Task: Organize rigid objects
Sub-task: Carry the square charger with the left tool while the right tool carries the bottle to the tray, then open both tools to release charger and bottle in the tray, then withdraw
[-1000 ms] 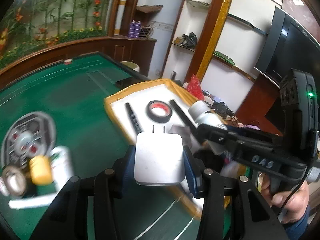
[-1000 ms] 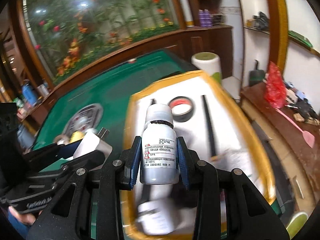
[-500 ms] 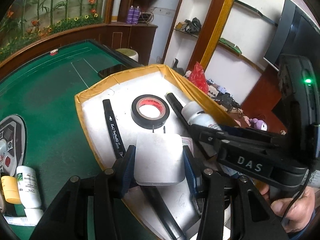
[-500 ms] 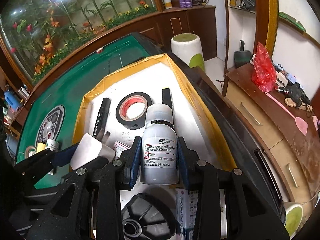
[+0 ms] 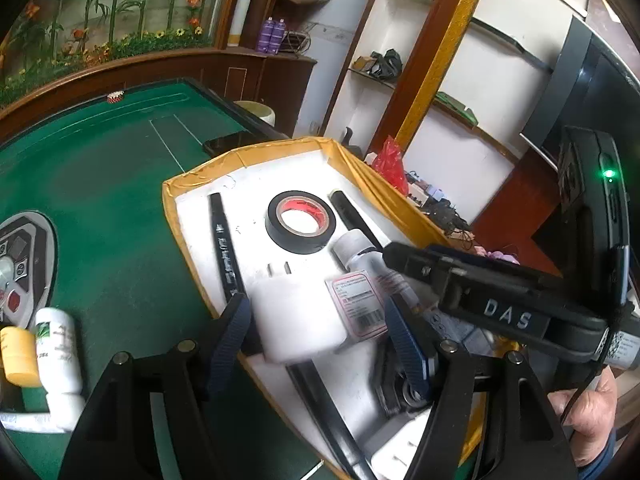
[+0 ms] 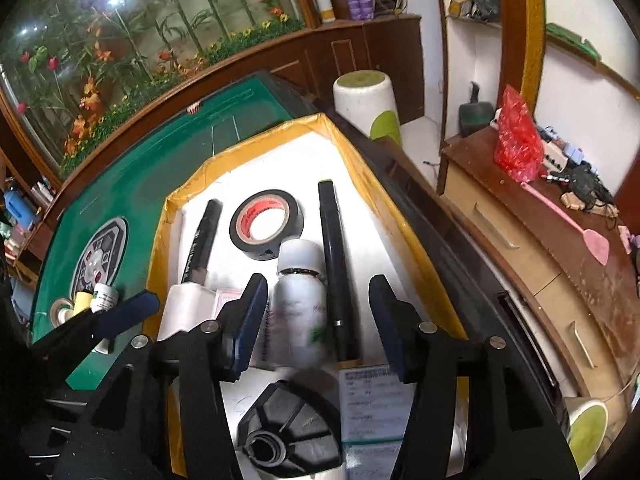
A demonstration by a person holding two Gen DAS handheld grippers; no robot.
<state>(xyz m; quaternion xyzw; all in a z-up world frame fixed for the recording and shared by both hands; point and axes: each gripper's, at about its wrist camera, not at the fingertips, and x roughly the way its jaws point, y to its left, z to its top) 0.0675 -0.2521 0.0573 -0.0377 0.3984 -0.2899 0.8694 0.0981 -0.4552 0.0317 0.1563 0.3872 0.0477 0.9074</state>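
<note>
Both grippers have come down over the tray since the earlier frames, and their jaws have just been opening. Left gripper (image 5: 318,330): jaws wide, pads clear of the white charger (image 5: 298,316), which now lies in the tray (image 5: 176,216) between them, prongs pointing away; nothing held. Right gripper (image 6: 318,324): jaws also wide, pads off the white bottle (image 6: 300,312), which lies between them w/ cap pointing away, just beside a black marker (image 6: 334,264); nothing held.

Tray contents, near to far: a black plastic part (image 6: 288,428) and a labelled box (image 6: 374,404) at the near end; charger and bottle side by side at mid-tray w/ a small pink-edged label card (image 5: 356,306) between them; beyond these a roll of black tape (image 5: 300,226) w/ a second black marker (image 5: 224,248) to its left.

Progress (judged): two items just dropped off, so sorting looks well along. Left to do: a white bottle w/ green print (image 5: 56,344), a yellow container (image 5: 18,356) and a tape roll (image 6: 60,310) sit on the green table (image 5: 100,200), outside the tray, near a round control panel (image 6: 98,256).
</note>
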